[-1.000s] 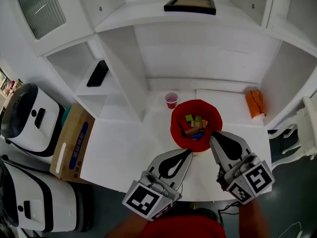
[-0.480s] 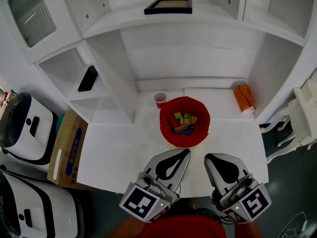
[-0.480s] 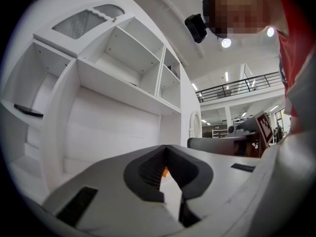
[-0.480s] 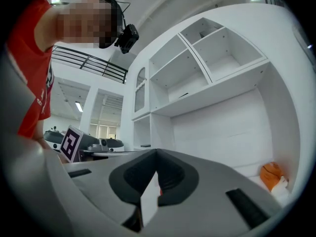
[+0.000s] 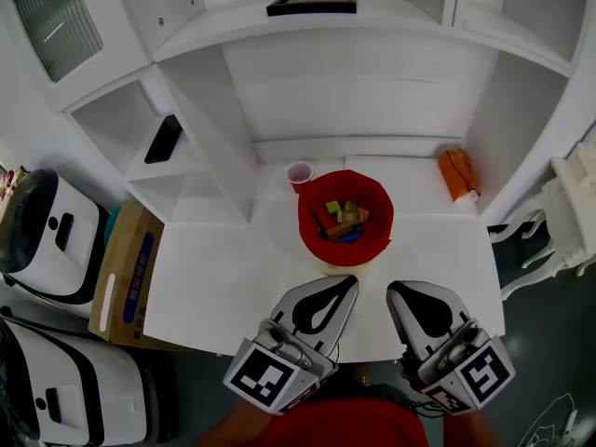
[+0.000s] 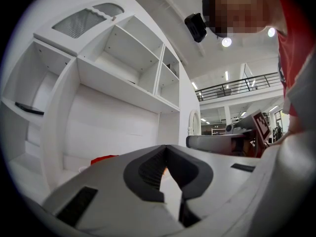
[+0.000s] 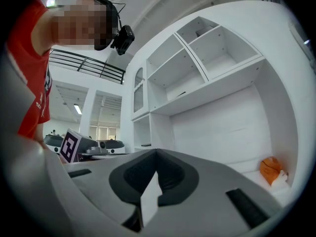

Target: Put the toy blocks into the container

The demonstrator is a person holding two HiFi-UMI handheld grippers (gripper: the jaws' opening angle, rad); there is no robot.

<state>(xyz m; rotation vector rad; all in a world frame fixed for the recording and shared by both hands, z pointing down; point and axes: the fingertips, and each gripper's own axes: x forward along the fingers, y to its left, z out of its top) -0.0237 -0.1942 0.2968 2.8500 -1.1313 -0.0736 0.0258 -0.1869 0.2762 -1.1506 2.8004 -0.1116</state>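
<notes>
A red bowl-shaped container (image 5: 310, 233) stands on the white desk (image 5: 223, 287), with several coloured toy blocks (image 5: 342, 220) inside it. Both grippers hover near the desk's front edge, pulled back from the container. My left gripper (image 5: 351, 281) is shut and holds nothing. My right gripper (image 5: 392, 290) is shut too, also with nothing in it. From the left gripper view, the red container (image 6: 102, 159) peeks over the closed jaws. The right gripper view looks over its closed jaws at the shelving.
A small pink cup (image 5: 299, 174) sits just behind the container at its left. An orange object (image 5: 459, 174) lies at the desk's back right. White shelves rise behind, with a black phone-like item (image 5: 163, 139) on the left shelf. A cardboard box (image 5: 127, 273) stands left of the desk.
Both grippers have drawn back from the container toward the desk's front edge. The right gripper, which was at the container's rim, has come away shut and without a block.
</notes>
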